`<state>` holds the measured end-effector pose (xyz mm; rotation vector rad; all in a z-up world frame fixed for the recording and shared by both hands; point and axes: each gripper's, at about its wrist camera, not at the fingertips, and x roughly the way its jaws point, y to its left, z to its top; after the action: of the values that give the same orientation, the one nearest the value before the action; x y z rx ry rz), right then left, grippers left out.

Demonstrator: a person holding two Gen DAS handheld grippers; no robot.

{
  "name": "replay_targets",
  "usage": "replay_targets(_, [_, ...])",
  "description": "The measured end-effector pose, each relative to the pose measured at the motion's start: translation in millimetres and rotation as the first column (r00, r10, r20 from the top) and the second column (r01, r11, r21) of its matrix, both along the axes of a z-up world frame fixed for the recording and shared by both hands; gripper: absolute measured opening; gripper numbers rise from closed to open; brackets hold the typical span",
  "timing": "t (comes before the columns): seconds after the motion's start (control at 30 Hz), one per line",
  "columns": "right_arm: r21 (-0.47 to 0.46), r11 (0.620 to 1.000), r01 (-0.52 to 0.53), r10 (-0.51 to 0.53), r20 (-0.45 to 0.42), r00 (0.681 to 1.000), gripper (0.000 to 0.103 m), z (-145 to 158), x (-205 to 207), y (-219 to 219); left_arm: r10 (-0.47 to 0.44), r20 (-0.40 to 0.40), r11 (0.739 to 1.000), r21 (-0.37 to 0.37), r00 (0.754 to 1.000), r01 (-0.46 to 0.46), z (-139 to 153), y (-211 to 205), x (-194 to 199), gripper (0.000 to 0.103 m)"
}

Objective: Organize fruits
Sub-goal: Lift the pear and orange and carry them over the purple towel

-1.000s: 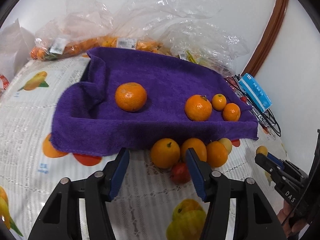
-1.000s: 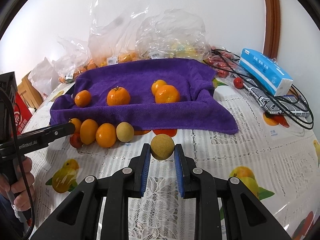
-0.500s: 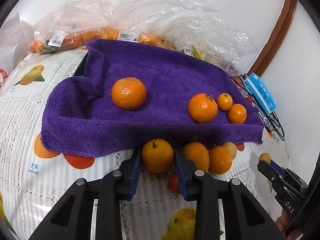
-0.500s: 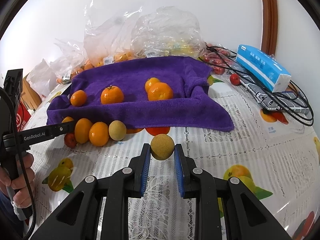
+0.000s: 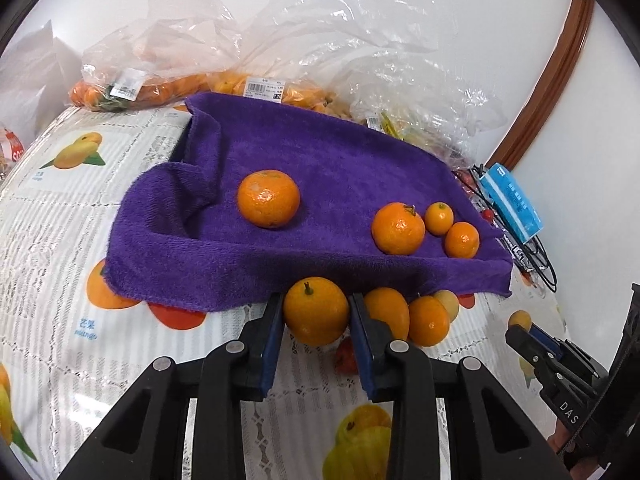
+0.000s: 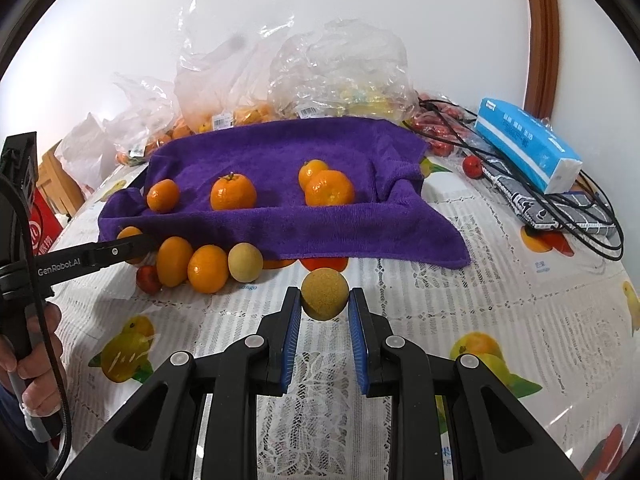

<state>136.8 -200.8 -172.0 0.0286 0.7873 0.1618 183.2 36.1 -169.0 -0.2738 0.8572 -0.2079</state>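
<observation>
A purple towel (image 5: 340,168) lies on the table with several oranges on it, the largest being an orange (image 5: 268,199) near its middle. My left gripper (image 5: 316,312) is shut on an orange (image 5: 316,304) at the towel's front edge. Beside it sit two more oranges (image 5: 387,312), a pale fruit (image 5: 450,303) and a small red fruit (image 5: 346,358). In the right wrist view my right gripper (image 6: 324,300) is shut on a round tan fruit (image 6: 324,294), held above the tablecloth before the towel (image 6: 280,152). The left gripper (image 6: 132,246) shows there at the left.
Plastic bags of fruit (image 6: 248,92) pile up behind the towel against the wall. A blue tissue pack (image 6: 528,144), black cables (image 6: 580,216) and a patterned pouch lie at the right. A person's hand (image 6: 28,380) grips the left handle. The fruit-print tablecloth (image 6: 480,300) covers the table.
My left gripper moved forward to the row of fruit and closed its jaws on the orange. The right gripper kept still with the tan fruit in it.
</observation>
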Motion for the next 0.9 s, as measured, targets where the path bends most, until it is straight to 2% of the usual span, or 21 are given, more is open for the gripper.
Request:
replay_targets(0.4, [-0.016, 1.0, -0.009, 0.009, 0.038, 0.999, 0.024, 17.6, -9.9, 10.1, 0.032, 0.034, 0.999, 0.018, 0.999, -0.033, 9.4, 10.8, -24.9, 0.031])
replay_targets(0.67, [0.004, 1.0, -0.013, 0.013, 0.043, 0.999, 0.024, 24.4, -10.4, 11.4, 0.045, 0.085, 0.999, 0.021, 0.995, -0.047, 34.4, 18.6, -32.2, 0.031])
replay_targets(0.9, [0.006, 1.0, -0.008, 0.007, 0.078, 0.997, 0.024, 39.5, -3.0, 14.1, 0.028, 0.149, 0.999, 0.022, 0.988, -0.031, 61.5, 16.5, -21.3, 0.031])
